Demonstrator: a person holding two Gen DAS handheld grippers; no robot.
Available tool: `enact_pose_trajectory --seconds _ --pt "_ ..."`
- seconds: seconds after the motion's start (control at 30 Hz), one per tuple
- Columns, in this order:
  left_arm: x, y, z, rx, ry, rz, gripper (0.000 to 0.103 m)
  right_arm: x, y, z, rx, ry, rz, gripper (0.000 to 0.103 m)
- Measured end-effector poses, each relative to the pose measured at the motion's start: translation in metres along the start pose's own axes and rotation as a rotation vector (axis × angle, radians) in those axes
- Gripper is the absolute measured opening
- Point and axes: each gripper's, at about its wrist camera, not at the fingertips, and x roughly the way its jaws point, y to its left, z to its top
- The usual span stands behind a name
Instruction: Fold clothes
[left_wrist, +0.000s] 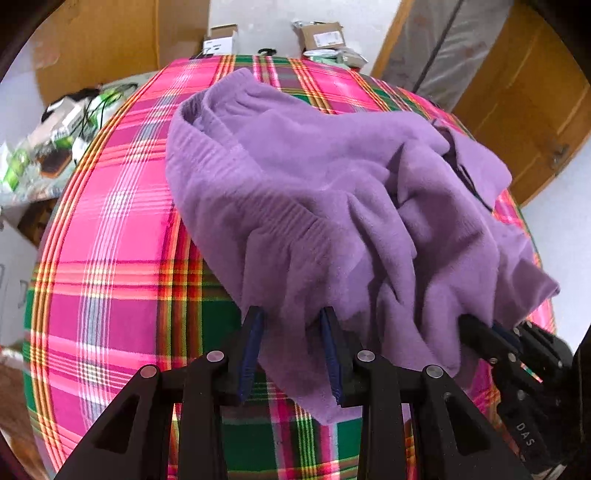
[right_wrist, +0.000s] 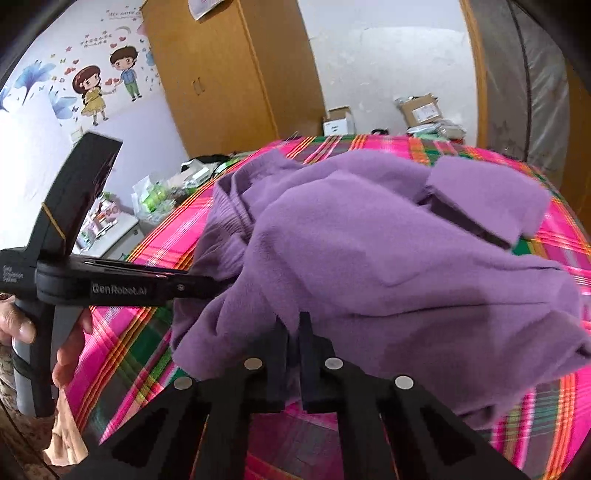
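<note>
Purple fleece garment (left_wrist: 314, 192) sits bunched in a heap on the pink-and-green plaid cloth (left_wrist: 110, 236) covering the tabletop; ribbed elastic band runs along its left side, deep folds across the middle, a flap turned over at the far right. Soft, napped fabric, no flat panels visible. Near hem is lifted off the cloth at both tools.

Left tool (left_wrist: 291, 354): I see its blue-padded fingers (left_wrist: 253, 347) spread, with the garment's near hem draped down between them; I can't tell if either pad actually presses the fabric. Right tool (right_wrist: 293, 363): fingers nearly together with purple fabric caught in the narrow gap, so pinching the hem. From the left wrist view it enters from the right, tips buried under the hem just beside my left tool.

Room: bare plaid to the left of the heap and a strip in front; far edge open too. Right side tight, the garment reaches close to the cloth's edge.

Beyond the far edge: cardboard boxes (left_wrist: 321, 37) on the floor, wooden wardrobe (right_wrist: 229, 74), wall stickers of cartoon children (right_wrist: 107, 85). A hand (right_wrist: 22, 325) grips the left tool's handle in the right wrist view.
</note>
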Motion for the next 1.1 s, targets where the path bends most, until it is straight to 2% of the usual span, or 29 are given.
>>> enact_pose_trajectory --seconds 0.13,0.37,0.77,1.1 --pt "-0.005 0.003 -0.002 -0.036 -0.009 -0.016 0.032 -0.019 -0.022 -0.004 0.038 -0.03 -0.039 0.004" --pt "-0.011 -0.011 -0.006 -0.042 -0.014 -0.028 0.032 -0.051 -0.06 -0.007 0.097 -0.091 -0.103 0.004" --pt "-0.015 -0.026 -0.02 -0.058 -0.004 -0.039 0.032 -0.069 -0.078 -0.012 0.11 -0.128 -0.136 0.004" --pt "-0.013 -0.039 -0.026 -0.044 0.019 -0.096 0.032 -0.103 -0.11 -0.014 0.157 -0.186 -0.26 0.004"
